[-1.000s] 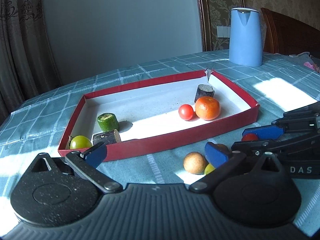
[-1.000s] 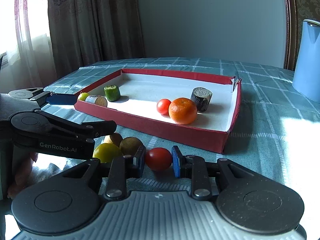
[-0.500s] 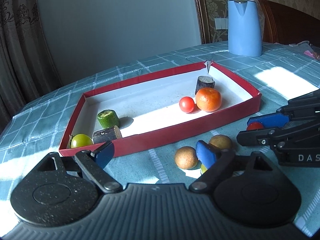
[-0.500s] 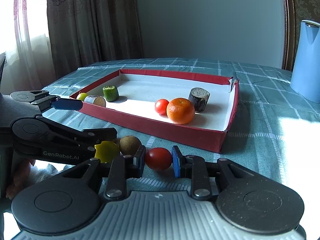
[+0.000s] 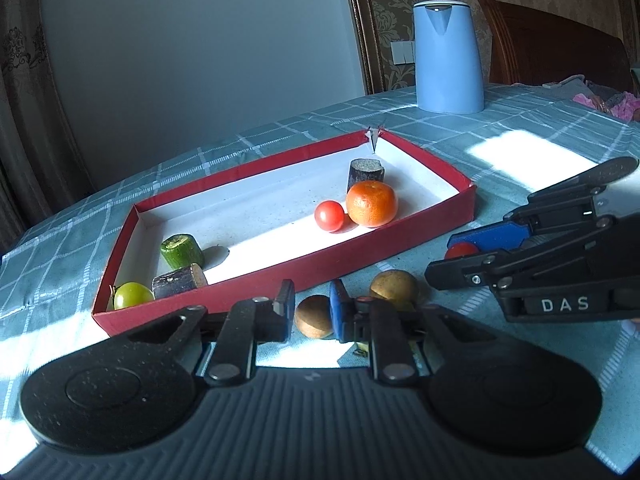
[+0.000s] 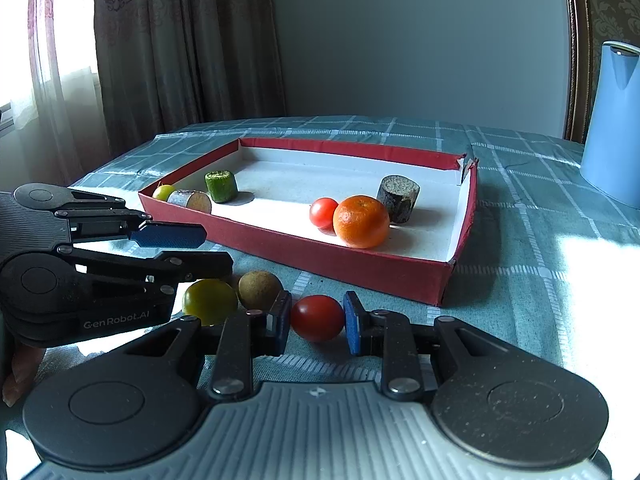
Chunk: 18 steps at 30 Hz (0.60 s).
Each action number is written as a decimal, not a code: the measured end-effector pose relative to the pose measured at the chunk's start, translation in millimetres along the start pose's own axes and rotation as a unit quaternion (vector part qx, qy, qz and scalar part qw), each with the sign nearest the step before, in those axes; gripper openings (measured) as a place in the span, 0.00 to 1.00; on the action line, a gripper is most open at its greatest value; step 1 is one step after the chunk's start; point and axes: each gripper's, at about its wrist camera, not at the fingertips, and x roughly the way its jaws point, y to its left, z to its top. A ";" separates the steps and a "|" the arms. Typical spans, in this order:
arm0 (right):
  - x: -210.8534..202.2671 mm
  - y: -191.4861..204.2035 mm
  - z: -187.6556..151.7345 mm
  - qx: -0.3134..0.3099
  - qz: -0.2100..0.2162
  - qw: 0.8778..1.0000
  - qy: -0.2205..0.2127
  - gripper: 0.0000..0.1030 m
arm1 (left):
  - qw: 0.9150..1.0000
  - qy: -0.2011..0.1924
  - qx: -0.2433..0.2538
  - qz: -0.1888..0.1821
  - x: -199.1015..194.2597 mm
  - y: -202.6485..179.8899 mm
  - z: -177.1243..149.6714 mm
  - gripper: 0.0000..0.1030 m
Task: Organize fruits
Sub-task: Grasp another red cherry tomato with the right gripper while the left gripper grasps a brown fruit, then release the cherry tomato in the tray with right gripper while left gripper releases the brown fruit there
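Observation:
A red tray (image 5: 400, 252) (image 6: 360, 272) holds an orange (image 5: 371, 203) (image 6: 361, 221), a red tomato (image 5: 329, 216), a dark cylinder (image 5: 365, 174), a cucumber piece (image 5: 182, 249), a brown piece (image 5: 179, 282) and a green tomato (image 5: 132, 294). In front of the tray lie two brown round fruits (image 5: 314, 321) (image 5: 393, 285) and a yellow-green fruit (image 6: 209, 301). My left gripper (image 5: 312, 312) has its fingers close around the nearer brown fruit. My right gripper (image 6: 317, 319) is shut on a red tomato (image 6: 317, 317) on the cloth.
A blue kettle (image 5: 446, 58) stands at the back right on the teal checked tablecloth (image 5: 500, 136). A wooden chair (image 5: 552, 48) is behind it. Curtains (image 6: 160, 48) hang at the left.
My left gripper's jaws have narrowed from wide open to close around the nearer brown fruit. The right gripper has stayed on the red tomato.

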 end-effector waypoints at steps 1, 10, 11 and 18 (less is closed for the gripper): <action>0.1 -0.1 0.0 0.000 0.000 1.000 0.000 0.26 | 1.000 0.000 -0.001 0.001 -0.2 0.3 0.1 0.16; -0.4 -0.7 0.0 0.004 0.001 1.000 -0.002 0.26 | 0.999 -0.008 -0.008 0.033 -1.4 4.2 1.1 0.09; -0.8 -0.8 0.0 0.004 0.001 1.000 -0.002 0.26 | 0.999 -0.008 -0.008 0.036 -1.2 4.6 1.1 0.09; -4.3 -1.1 0.5 0.007 0.001 1.000 -0.010 0.26 | 0.998 -0.008 -0.012 0.057 0.1 7.2 1.4 0.09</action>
